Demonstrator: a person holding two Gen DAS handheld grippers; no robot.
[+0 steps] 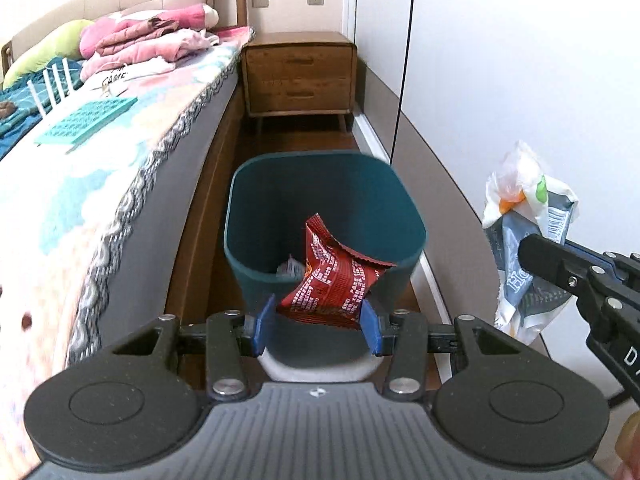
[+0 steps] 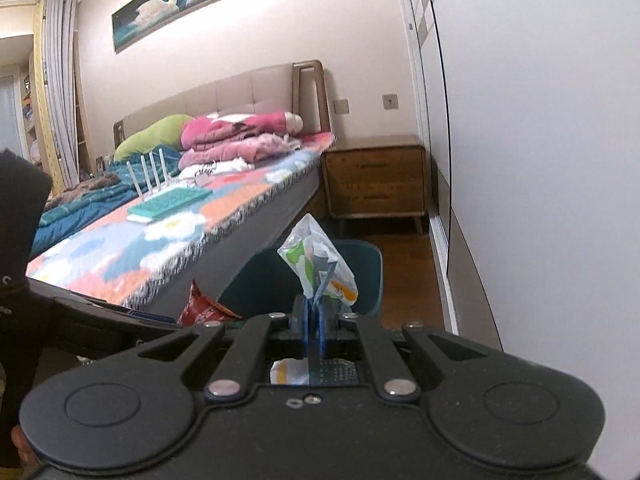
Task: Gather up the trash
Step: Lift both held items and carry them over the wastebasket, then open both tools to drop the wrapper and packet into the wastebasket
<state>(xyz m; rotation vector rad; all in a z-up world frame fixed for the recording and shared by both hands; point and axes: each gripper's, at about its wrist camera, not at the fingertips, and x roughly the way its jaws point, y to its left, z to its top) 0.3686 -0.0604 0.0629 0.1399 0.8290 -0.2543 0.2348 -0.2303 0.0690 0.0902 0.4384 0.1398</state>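
Observation:
My left gripper (image 1: 315, 327) is shut on a crumpled red snack wrapper (image 1: 336, 280), both blue pads (image 1: 260, 326) pressing its lower edge. The wrapper hangs above the mouth of a dark teal bin (image 1: 256, 200) on the wooden floor beside the bed. A small white scrap (image 1: 290, 268) lies inside the bin. My right gripper (image 2: 314, 314) is shut on a bundle of white, green and grey plastic wrappers (image 2: 316, 260), held up to the right of the bin (image 2: 370, 272). In the left wrist view that bundle (image 1: 520, 208) and the right gripper (image 1: 536, 254) show at the right edge.
A bed (image 1: 120, 152) with a patterned blanket, pink clothes and a teal perforated tray (image 1: 86, 122) runs along the left. A wooden nightstand (image 1: 300, 76) stands behind the bin. A white wardrobe wall (image 1: 520, 60) closes the right side. A dark sleeve (image 2: 16, 220) is at the left edge.

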